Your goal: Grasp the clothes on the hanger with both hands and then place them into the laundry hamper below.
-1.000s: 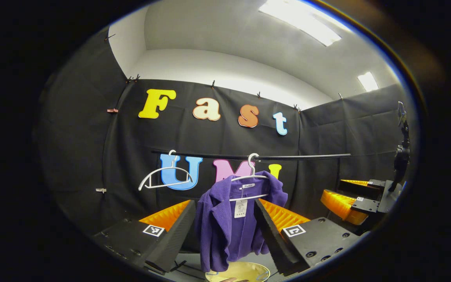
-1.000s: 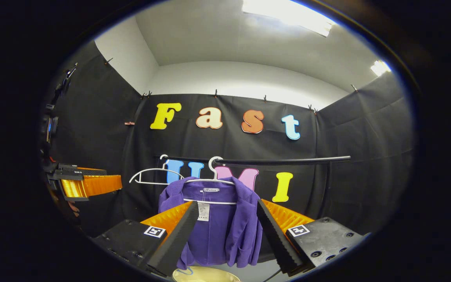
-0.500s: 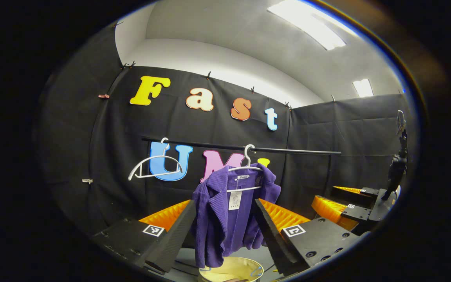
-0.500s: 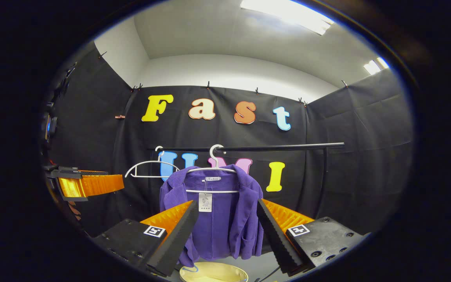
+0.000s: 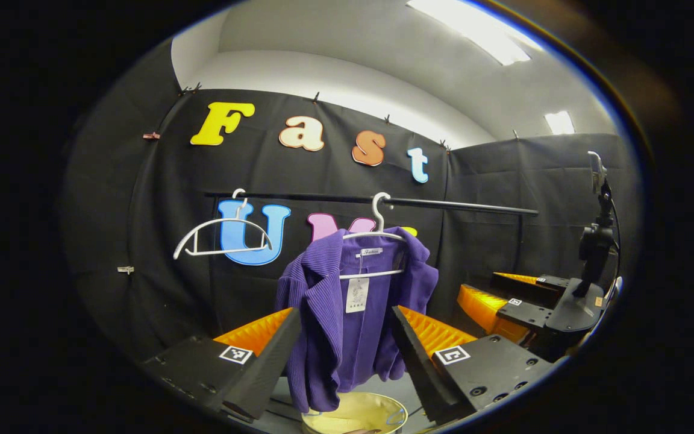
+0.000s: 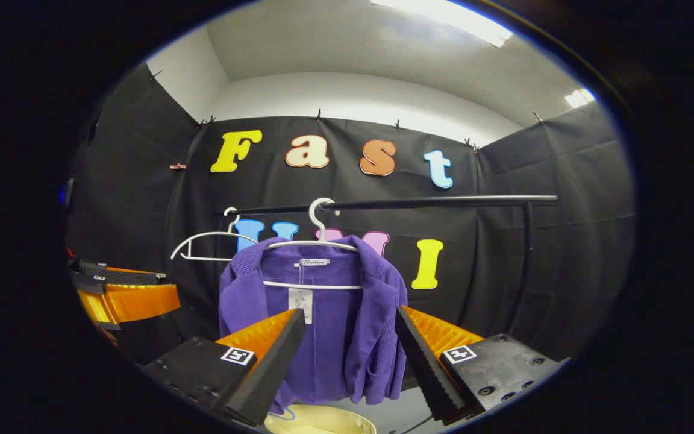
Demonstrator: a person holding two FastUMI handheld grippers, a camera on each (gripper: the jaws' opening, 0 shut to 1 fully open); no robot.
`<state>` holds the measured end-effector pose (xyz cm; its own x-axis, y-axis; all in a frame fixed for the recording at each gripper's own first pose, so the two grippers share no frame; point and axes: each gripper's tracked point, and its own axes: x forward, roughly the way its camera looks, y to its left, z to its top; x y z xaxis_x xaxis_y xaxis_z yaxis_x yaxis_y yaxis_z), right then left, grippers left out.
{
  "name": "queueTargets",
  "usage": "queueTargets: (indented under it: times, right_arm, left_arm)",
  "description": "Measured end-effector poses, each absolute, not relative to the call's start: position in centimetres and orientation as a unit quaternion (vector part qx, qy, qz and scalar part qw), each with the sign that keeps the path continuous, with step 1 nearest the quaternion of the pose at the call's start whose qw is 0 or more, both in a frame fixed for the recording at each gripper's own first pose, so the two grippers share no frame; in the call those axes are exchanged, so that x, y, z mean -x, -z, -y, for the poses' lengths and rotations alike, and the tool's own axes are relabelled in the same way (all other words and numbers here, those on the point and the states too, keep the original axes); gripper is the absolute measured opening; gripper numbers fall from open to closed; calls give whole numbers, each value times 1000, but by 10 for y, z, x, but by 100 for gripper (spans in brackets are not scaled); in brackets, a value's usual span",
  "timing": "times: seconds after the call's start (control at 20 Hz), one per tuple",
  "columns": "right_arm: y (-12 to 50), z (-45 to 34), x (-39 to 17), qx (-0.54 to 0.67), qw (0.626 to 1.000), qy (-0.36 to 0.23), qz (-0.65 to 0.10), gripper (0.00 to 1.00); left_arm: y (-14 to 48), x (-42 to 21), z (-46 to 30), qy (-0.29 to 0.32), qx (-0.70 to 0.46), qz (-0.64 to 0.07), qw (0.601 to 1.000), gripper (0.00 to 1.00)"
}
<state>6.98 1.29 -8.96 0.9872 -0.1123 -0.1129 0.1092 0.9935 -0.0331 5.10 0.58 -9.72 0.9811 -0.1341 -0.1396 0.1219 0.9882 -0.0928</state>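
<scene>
The left gripper (image 5: pixel 346 337) is held level and pointed forward, its two fingers spread wide apart with nothing pressed between them. The right gripper (image 6: pixel 350 340) is held the same way, fingers parted and nothing gripped. In the left gripper view, the right gripper (image 5: pixel 506 301) is seen off to the right, farther forward. In the right gripper view, the left gripper (image 6: pixel 124 292) is seen at the left edge.

Rail (image 5: pixel 455 205): dark bar running level across the booth wall; also in the right gripper view (image 6: pixel 443 202).
On the rail: two white hangers hooked over it, apart.
Bare hanger (image 5: pixel 221 237): carries nothing.
Other hanger (image 5: pixel 377 235): carries a purple jacket (image 5: pixel 335 313).
Floor (image 5: pixel 389 386): grey; a pale yellow hamper (image 5: pixel 353 413) stands on it under the jacket.
</scene>
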Motion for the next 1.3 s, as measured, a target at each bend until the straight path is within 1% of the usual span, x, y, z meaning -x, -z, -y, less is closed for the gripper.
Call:
queueTargets:
  times: [0.05,0.1,0.25,0.4,0.55,0.75,1.0,1.2,1.3]
  right_arm:
    - [100,-6,-83,11,997,49,-63,99]
    - [109,2,-98,8,997,45,-68,97]
    - [138,16,-130,0,996,20,-88,97]
    - [163,29,-152,23,994,-3,-104,98]
    - [186,31,-171,0,992,-21,-125,98]
    - [205,33,-192,-12,989,-36,-142,98]
    - [209,26,-219,-24,989,-54,-136,98]
    - [212,25,-237,-46,991,-51,-112,98]
    - [212,28,-246,-51,993,-45,-97,98]
  left_arm:
    - [104,-61,-1,55,41,-74,995,94]
    - [107,-70,2,44,41,-71,996,94]
    - [126,-96,2,-5,42,-69,997,94]
    - [157,-118,-4,-45,23,-103,993,94]
    - [184,-138,-7,-64,19,-128,989,94]
    - [205,-168,0,-69,33,-136,988,94]
    - [210,-208,-2,-92,42,-132,986,94]
    - [208,-225,-14,-129,43,-115,984,93]
    - [210,-233,-16,-135,46,-114,983,92]
